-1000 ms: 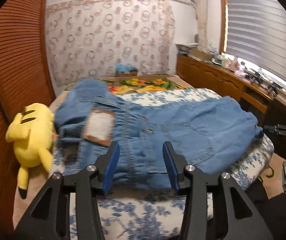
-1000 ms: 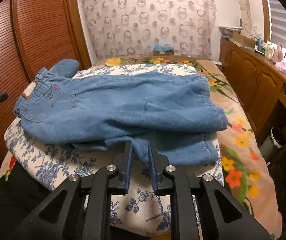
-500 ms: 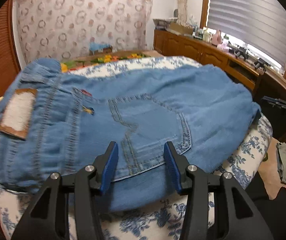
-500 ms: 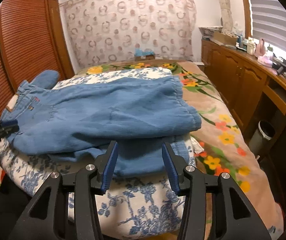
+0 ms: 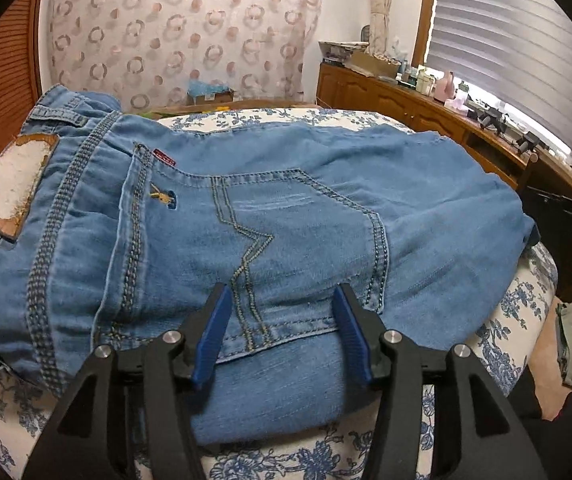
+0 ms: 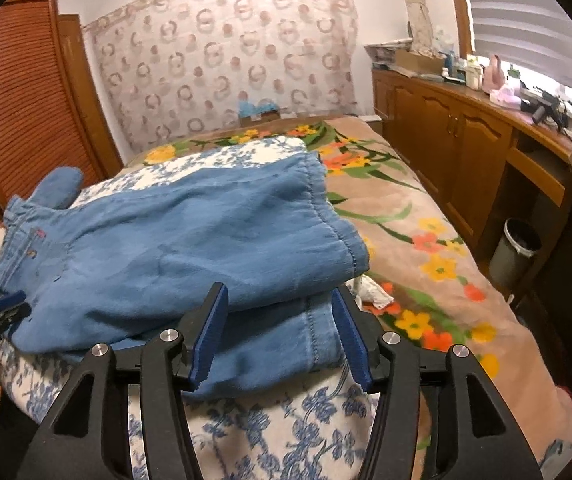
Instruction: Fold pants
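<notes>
Blue jeans (image 5: 286, 200) lie folded across the bed, with the waistband and its leather patch (image 5: 10, 184) at the left. My left gripper (image 5: 281, 296) hovers over the lower edge of the back pocket (image 5: 298, 232). Its jaws are opening, denim lies between them, and the pads do not press on it. In the right wrist view the jeans (image 6: 206, 240) end in stacked leg hems at the right. My right gripper (image 6: 279, 294) stands astride the lower layer near the hem. Its jaws are opening too, with no grip on the cloth. The left gripper's tips (image 6: 12, 302) show at the left edge.
A blue-flowered white quilt (image 5: 326, 460) lies under the jeans, on a tan flowered blanket (image 6: 426, 260). Wooden cabinets (image 6: 446, 140) and a grey bin (image 6: 514, 252) line the right side. A louvred wardrobe door (image 6: 18, 112) stands left. A crumpled white scrap (image 6: 374, 292) lies by the hems.
The left gripper came forward and down over the jeans' seat, and the yellow plush toy left its view. The right gripper's jaws spread wide from nearly shut and it shifted toward the hem end.
</notes>
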### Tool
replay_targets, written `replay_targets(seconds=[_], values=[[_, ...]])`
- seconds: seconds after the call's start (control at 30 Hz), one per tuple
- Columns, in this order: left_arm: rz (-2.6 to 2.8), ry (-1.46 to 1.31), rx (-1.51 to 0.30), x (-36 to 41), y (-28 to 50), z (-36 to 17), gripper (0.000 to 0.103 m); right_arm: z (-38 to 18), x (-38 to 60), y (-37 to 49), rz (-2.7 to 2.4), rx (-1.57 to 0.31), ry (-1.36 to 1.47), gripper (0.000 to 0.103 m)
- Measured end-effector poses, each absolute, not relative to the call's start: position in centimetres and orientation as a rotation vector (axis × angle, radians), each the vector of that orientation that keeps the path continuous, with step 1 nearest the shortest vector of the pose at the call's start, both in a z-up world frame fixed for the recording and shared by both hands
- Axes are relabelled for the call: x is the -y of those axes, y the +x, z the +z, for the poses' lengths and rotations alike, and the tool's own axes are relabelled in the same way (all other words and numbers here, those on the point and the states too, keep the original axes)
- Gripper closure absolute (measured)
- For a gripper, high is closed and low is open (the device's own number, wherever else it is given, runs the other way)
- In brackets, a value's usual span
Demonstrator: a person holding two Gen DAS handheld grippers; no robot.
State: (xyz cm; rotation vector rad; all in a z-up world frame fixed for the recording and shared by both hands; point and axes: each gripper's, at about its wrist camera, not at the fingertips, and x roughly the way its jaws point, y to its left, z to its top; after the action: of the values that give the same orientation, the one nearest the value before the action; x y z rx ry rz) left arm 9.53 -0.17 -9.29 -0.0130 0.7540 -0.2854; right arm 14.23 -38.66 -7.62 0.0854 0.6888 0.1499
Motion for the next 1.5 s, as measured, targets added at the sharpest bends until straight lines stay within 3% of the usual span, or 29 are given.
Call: replay_targets(seconds=[0.47, 0.7, 0.8, 1.07, 1.5], values=[[-0.281, -0.003, -0.756, 0.5, 9.9, -8.9, 0.05, -9.7, 40.1, 18.1, 0.089, -0.765, 0.135, 0.048], [-0.258, 0.016, -0.756, 0.3, 9.7, -7.7, 0.05, -8.3, 39.5, 17.7, 0.104, -0.706, 0.094, 0.088], [-0.235, 0.02, -0.731, -0.1, 9.4, -6.9, 0.05, -7.1, 38.8, 17.4, 0.108, -0.667, 0.059, 0.094], [-0.208, -0.001, -0.676, -1.8, 8.9, -4.7, 0.05, -3.3, 34.9, 16.7, 0.238, -0.593, 0.02, 0.098], [-0.156, -0.05, -0.626, -5.6, 7.6, -3.3, 0.05, 3.5, 19.3, 14.1, 0.62, -0.465, -0.139, 0.102]])
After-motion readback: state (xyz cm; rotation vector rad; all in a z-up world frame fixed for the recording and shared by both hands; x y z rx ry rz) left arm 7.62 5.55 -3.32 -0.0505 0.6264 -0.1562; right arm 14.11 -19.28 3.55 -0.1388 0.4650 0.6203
